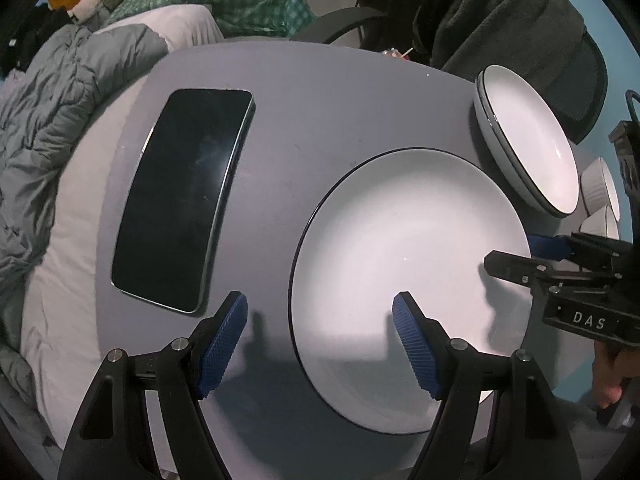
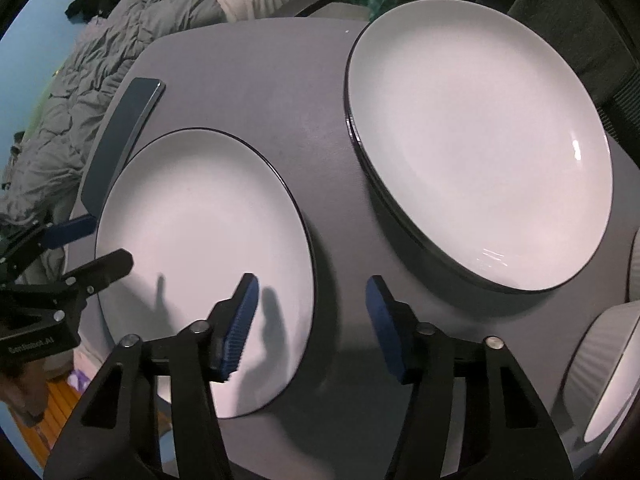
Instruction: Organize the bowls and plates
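Single white, dark-rimmed ceramic plate [image 1: 408, 280] lies flat, near centre on the grey surface [image 1: 312, 112], stack of matching plates [image 2: 480, 140] far right; stiff, glazed, slippery, breakable, so likely best pinched at the thin rim. Left gripper [image 1: 320, 340] and right gripper [image 2: 310, 324] both gape wide, empty, straddling opposite rims. Ribbed white bowls [image 2: 608, 368] cut off at right; black phone [image 1: 184, 196] left.

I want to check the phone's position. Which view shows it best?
The left wrist view: the whole phone lies face up on the table, left of the single plate. The right wrist view shows only a foreshortened strip of it behind that plate.
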